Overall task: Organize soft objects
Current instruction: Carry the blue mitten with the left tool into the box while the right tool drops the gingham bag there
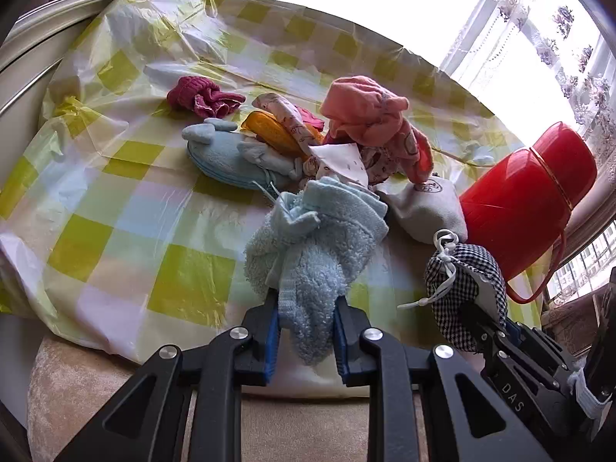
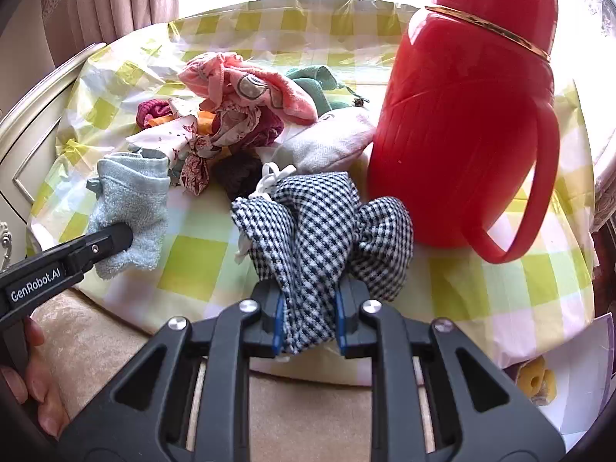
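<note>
My left gripper (image 1: 306, 308) is shut on a light blue terry cloth (image 1: 319, 238), which bunches up above the jaws; the same blue cloth (image 2: 131, 208) shows at the left of the right wrist view with the left gripper (image 2: 115, 236) on it. My right gripper (image 2: 308, 300) is shut on a black-and-white checked drawstring pouch (image 2: 323, 223), also seen as the checked pouch (image 1: 466, 281) at the lower right of the left wrist view. Behind lies a heap of soft things: a pink cloth (image 1: 365, 111), a blue plush pouch (image 1: 227, 154), a magenta sock (image 1: 200, 96), a grey pouch (image 1: 427, 208).
A tall red thermos jug (image 2: 466, 115) with a handle stands on the right of the checked yellow tablecloth (image 1: 115, 200), close to the checked pouch. A green cloth (image 2: 319, 81) lies behind the heap. A cream cabinet edge (image 2: 34, 123) runs along the left. A person's fingers (image 2: 23, 385) hold the left gripper.
</note>
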### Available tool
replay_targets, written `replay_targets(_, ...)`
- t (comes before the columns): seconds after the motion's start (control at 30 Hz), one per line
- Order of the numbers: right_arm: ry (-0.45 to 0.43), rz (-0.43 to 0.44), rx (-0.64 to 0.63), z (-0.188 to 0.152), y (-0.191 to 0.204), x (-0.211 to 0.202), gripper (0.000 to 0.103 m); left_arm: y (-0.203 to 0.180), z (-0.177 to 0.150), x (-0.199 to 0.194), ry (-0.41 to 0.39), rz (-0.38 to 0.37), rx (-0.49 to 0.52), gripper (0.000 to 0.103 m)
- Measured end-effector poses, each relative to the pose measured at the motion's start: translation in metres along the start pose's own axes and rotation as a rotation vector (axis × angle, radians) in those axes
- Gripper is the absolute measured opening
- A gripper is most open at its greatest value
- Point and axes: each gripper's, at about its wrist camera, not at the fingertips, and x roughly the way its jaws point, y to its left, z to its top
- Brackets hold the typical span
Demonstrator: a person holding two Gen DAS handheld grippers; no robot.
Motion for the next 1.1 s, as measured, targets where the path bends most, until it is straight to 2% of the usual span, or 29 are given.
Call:
replay_targets(0.23,-0.010,-0.006,0.042,-0.014,-0.022,-0.027,0.023,-0.034,-0.019,-0.008,0.017,-0.059,0.066,0.024)
replay_targets(0.73,0.001,-0.076,0.135,-0.045,-0.085,-0.054,0.023,-0.097,-0.052,-0.008,0.071,-0.137,0.194,0.024)
replay_targets(1.1,0.016,-0.201,0.234,-0.073,-0.153,-0.072,0.023,-0.149,-0.073,-0.002,0.119,-0.217,0.310,0.024)
